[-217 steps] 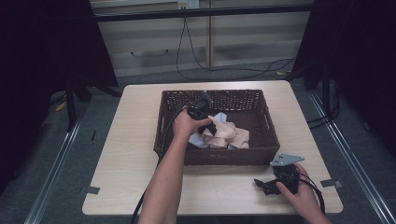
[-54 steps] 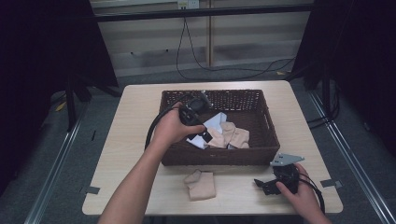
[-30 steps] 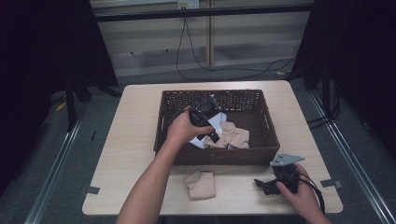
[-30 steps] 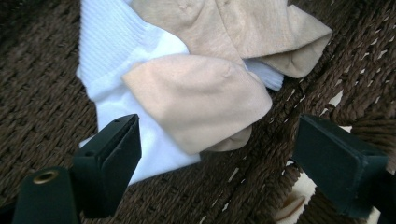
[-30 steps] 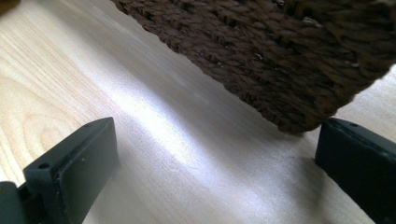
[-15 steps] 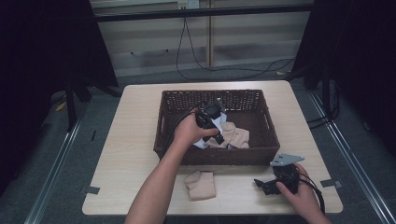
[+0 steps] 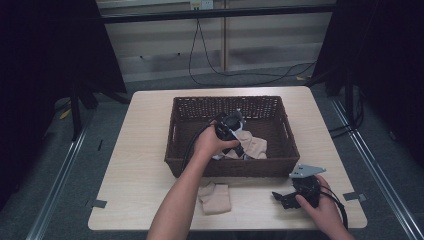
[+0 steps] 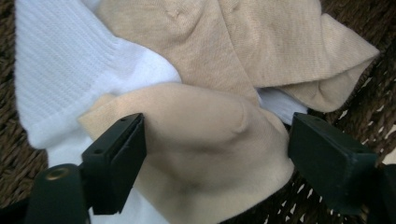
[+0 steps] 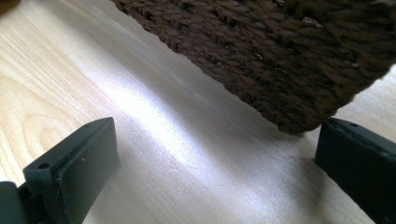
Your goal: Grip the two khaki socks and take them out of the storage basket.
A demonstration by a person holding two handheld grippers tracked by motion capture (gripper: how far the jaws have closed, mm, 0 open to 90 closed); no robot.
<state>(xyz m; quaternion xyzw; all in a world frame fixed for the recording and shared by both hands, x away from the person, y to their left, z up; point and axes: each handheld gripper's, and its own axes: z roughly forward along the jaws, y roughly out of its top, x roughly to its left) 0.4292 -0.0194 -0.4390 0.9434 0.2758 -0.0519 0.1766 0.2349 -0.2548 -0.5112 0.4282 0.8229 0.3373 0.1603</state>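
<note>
In the basket (image 7: 280, 150) | left tool (image 8: 215, 154) lower than before, jaws wide, closing around beige sock (image 8: 210, 140) | right tool (image 9: 215, 172) wide, unmoved

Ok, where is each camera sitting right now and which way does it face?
High view: above the near table edge, looking forward and down on the basket; both forearms, left gripper, right gripper.
Left gripper view: on that gripper, facing down into the basket at a beige sock between its wide jaws.
Right gripper view: low over the table, facing the basket wall; its open jaws.
Shared: basket; socks in the first two.
</note>
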